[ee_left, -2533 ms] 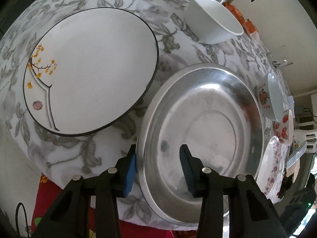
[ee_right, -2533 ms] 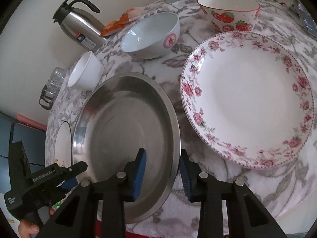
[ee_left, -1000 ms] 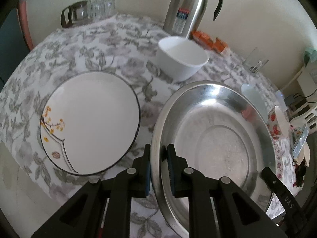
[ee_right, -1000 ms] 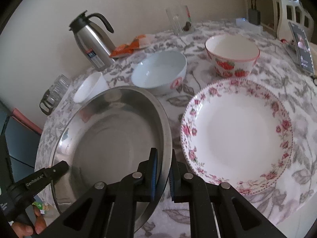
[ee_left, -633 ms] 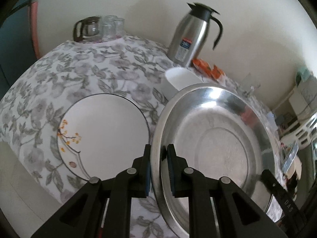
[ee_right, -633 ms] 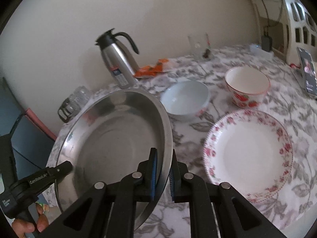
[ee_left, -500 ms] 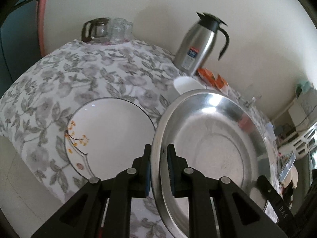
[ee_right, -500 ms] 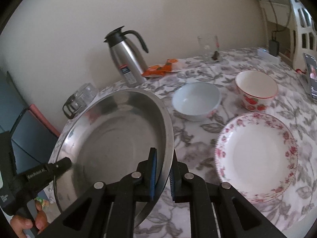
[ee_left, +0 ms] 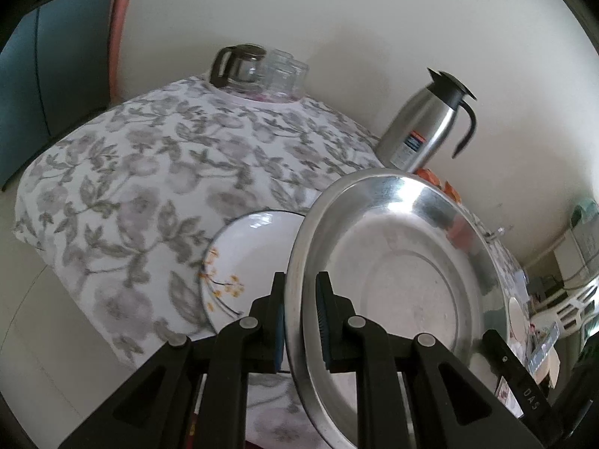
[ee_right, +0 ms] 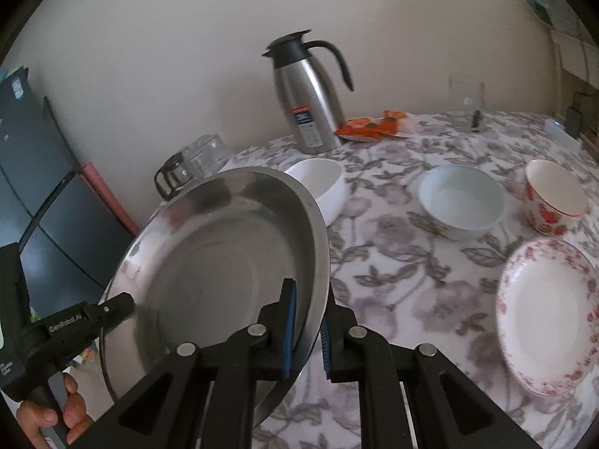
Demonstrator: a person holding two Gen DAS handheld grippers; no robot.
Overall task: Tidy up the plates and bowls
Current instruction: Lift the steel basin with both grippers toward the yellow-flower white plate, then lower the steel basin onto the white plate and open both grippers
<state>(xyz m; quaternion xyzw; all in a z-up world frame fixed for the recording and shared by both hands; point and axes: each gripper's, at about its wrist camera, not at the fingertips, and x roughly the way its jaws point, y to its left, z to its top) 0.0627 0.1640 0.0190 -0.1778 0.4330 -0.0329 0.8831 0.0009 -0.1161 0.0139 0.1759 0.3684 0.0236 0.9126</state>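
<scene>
A large steel plate hangs in the air above the table, held by both grippers at opposite rims. My left gripper is shut on its left rim. My right gripper is shut on its right rim, and the steel plate fills the left of that view. Below it lies a white plate with yellow flowers, partly hidden. A rose-rimmed plate, a plain white bowl, a pale bowl and a strawberry bowl stand on the table.
A steel thermos jug stands at the back by the wall, with orange packets beside it. A glass pot and glasses stand at the far left corner. The floral tablecloth hangs over the table edge. A drinking glass stands far right.
Both grippers closed on the steel plate's rims and lifted it off the table. It has risen higher and shifted left, now overlapping the yellow-flower plate.
</scene>
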